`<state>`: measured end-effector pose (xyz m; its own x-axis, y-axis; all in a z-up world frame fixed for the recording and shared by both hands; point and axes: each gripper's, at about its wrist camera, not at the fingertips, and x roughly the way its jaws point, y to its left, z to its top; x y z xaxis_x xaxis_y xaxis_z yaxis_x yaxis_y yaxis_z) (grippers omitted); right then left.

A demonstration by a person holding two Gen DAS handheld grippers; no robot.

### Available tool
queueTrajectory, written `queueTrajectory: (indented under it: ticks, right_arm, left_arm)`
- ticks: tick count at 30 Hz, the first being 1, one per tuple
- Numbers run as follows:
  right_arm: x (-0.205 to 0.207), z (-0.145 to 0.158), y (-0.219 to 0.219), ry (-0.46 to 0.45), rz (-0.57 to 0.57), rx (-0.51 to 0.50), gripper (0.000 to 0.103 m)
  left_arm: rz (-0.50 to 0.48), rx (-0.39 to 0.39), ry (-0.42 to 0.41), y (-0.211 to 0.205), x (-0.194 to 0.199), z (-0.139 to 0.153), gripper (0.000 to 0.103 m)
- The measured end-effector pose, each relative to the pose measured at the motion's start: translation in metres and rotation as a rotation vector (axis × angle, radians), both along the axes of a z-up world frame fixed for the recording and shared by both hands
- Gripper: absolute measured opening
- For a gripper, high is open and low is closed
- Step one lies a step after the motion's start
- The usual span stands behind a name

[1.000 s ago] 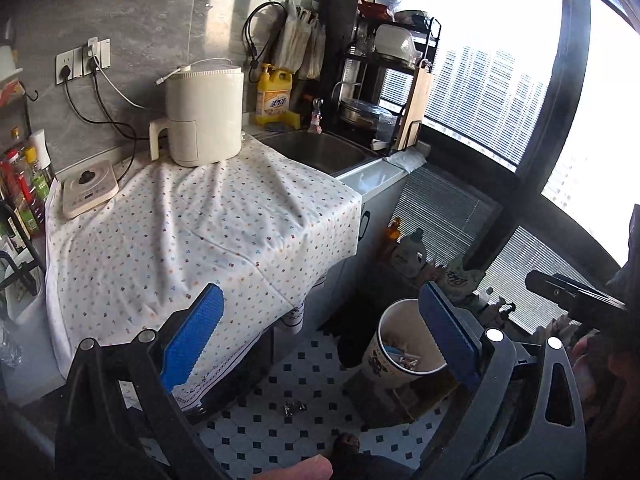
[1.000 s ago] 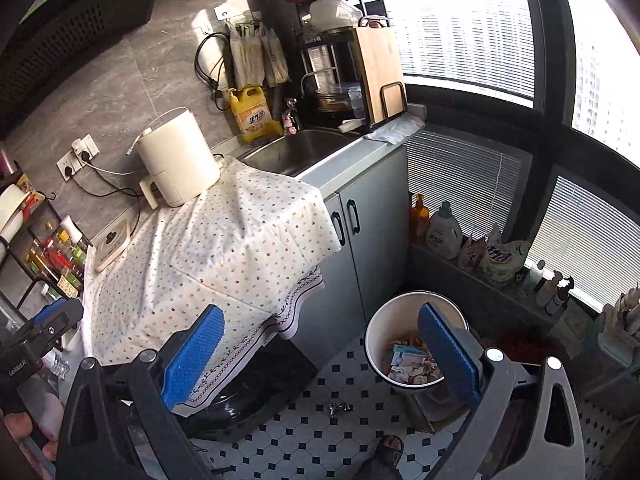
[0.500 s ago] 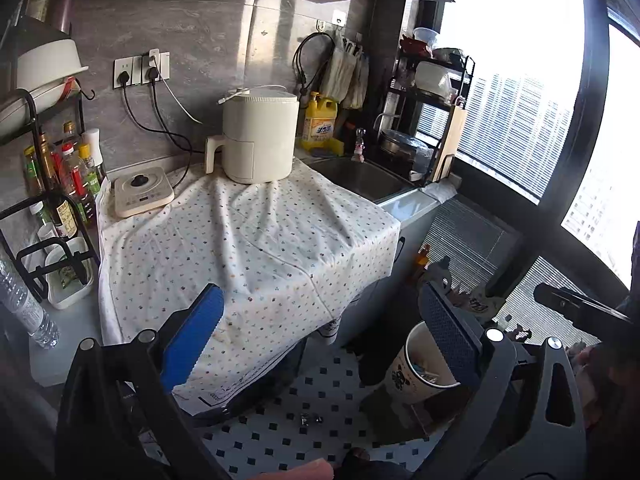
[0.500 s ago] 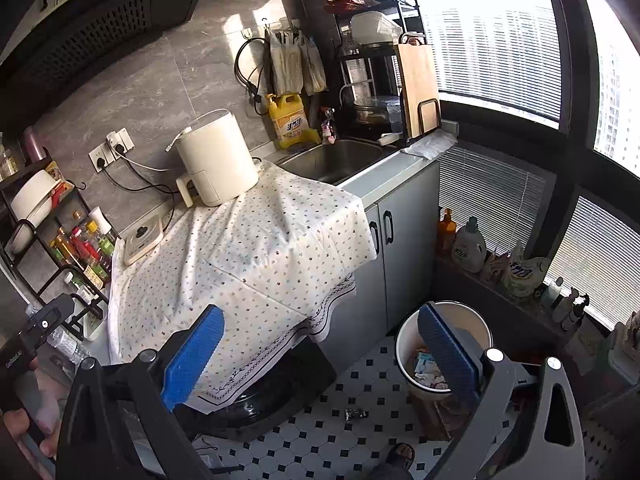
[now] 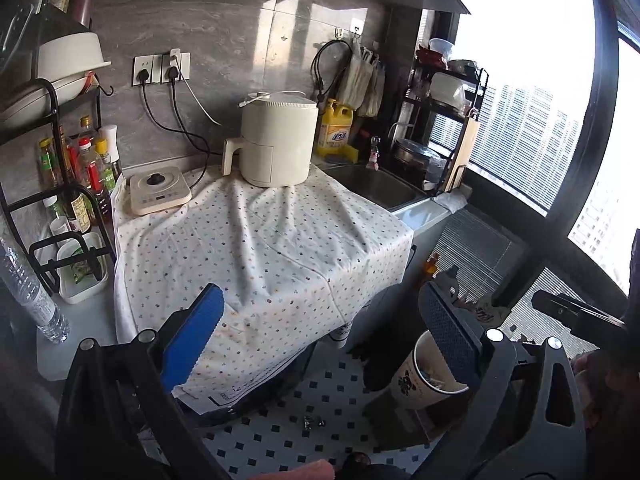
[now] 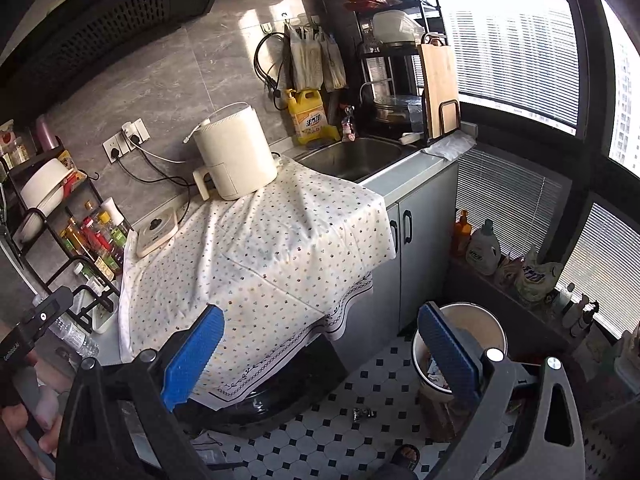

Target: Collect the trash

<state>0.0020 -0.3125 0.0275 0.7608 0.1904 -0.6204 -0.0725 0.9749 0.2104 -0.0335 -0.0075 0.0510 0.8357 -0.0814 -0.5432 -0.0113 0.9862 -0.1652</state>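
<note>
Left wrist view: our left tongs are held high over the spotted cloth that covers the tabletop, jaws spread wide, nothing between the blue pads. Right wrist view: the right tongs are likewise released and empty, tipped down toward the floor.

Trash located: one small crumpled foil-like scrap lies on the black-and-white tiled floor, near the dark round base under the cloth and just left of the white bin. The same scrap shows in the left view. The bin stands on the floor at the cabinet corner and already holds wrappers, so we judge it the drop point.

On the tabletop: a cream appliance at the far edge and a small cooker plate at far left. We see no litter on the cloth. A plastic bottle stands at the near-left edge; whether it counts as trash we cannot tell.

Judgement: both tongs are kept high and open for scanning. The floor scrap looks like the likeliest pick, and the right tongs sit closer to it and to the bin.
</note>
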Motion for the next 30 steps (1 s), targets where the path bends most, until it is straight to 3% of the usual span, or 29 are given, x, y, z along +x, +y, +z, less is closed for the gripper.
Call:
queueTrajectory:
  ticks: [30]
  right_arm:
    - [0.006,-0.002,0.016,0.006,0.058,0.015,0.095]
  left_arm:
    - [0.063,-0.015,0.007,0.019,-0.006,-0.002,0.097]
